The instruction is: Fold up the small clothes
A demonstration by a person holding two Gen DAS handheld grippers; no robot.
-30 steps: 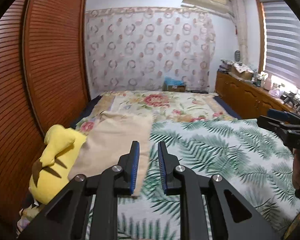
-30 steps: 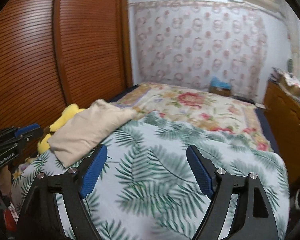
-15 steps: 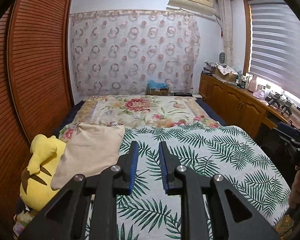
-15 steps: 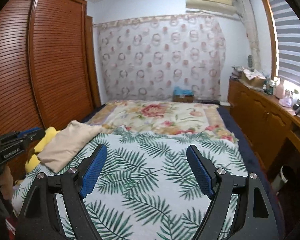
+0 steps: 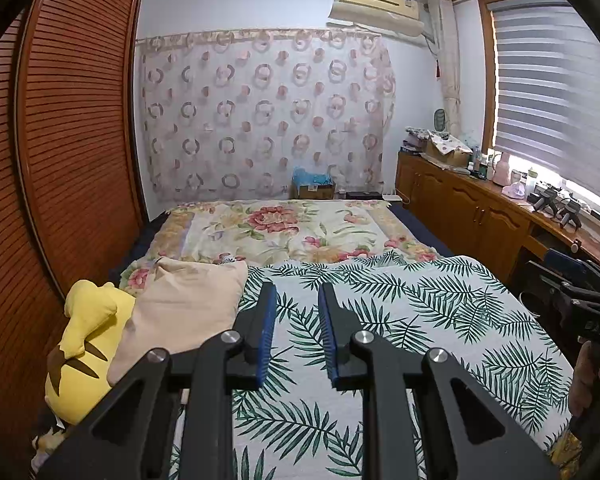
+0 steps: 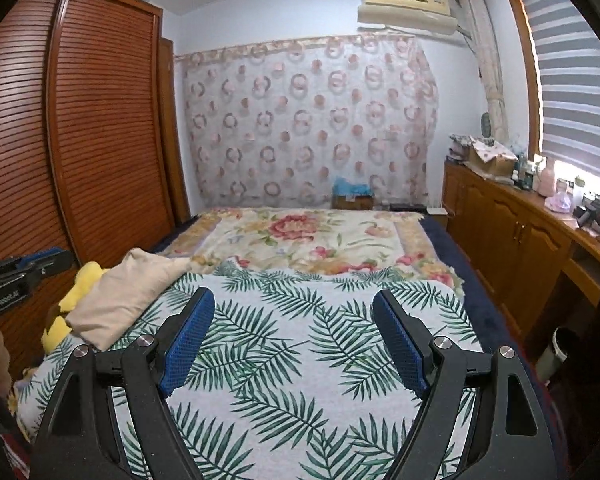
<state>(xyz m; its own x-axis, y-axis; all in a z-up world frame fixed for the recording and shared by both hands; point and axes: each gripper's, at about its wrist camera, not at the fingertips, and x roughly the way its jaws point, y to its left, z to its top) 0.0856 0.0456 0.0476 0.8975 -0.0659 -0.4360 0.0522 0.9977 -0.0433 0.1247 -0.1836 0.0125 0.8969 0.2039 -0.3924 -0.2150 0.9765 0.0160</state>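
Left gripper (image 5: 297, 294) hovers with a narrow empty gap; right gripper (image 6: 294, 302) gapes wide, empty, both above the palm-leaf printed bedspread (image 6: 300, 360). Far left lies the beige fabric piece (image 5: 180, 308), touching the yellow plush toy (image 5: 86, 336)

Sharp fisheye views, daylit window (image 5: 556, 92)

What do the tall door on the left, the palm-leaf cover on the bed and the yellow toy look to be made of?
Tall door: apparently wood, reddish-brown with a slight sheen, built of fine horizontal slats. Palm-leaf cover: printed woven fabric, matte, lying soft and slightly rumpled at its far edge. Yellow toy: plush, likely stuffed fabric, going by its rounded, sagging shape and dull surface.
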